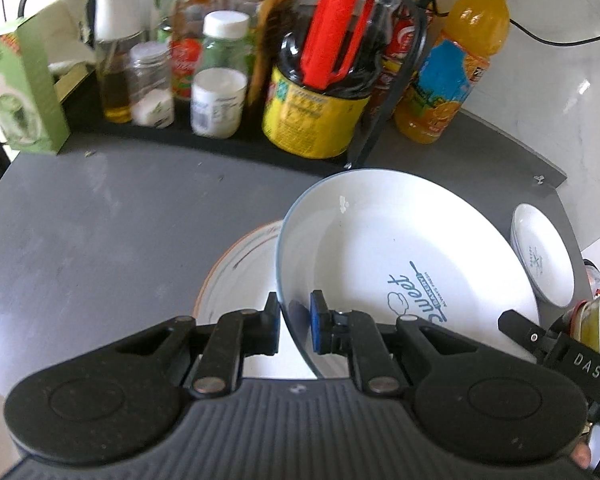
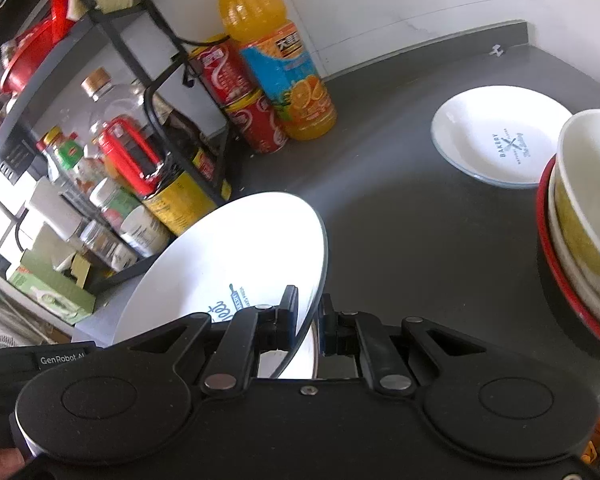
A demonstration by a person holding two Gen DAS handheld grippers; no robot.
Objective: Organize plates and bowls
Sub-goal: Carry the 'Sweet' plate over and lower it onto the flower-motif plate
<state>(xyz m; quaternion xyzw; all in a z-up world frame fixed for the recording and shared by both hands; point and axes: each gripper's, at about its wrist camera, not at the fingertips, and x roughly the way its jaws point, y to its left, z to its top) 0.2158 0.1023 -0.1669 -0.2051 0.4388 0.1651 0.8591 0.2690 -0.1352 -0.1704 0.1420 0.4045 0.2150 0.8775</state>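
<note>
A large white plate with blue "Sweet" lettering point(image 1: 400, 248) is held tilted above the grey counter. My left gripper point(image 1: 296, 326) is shut on its near left rim. My right gripper point(image 2: 306, 326) is shut on the same plate point(image 2: 228, 256) at its right rim, and shows in the left wrist view point(image 1: 540, 340) at the far right. Under the plate lies a white plate with an orange rim point(image 1: 236, 272). A smaller white "Bakery" plate point(image 2: 496, 148) lies flat on the counter at the right. Stacked bowls point(image 2: 584, 232), cream and yellow over a red-rimmed one, stand at the far right.
A black wire rack point(image 1: 204, 140) with bottles, jars and a red-handled container point(image 1: 332, 52) runs along the back. An orange juice bottle point(image 2: 276, 52) and red cans point(image 2: 240, 96) stand beside it. A green box point(image 1: 20, 92) sits at the left. The white wall point(image 2: 420, 0) bounds the counter behind.
</note>
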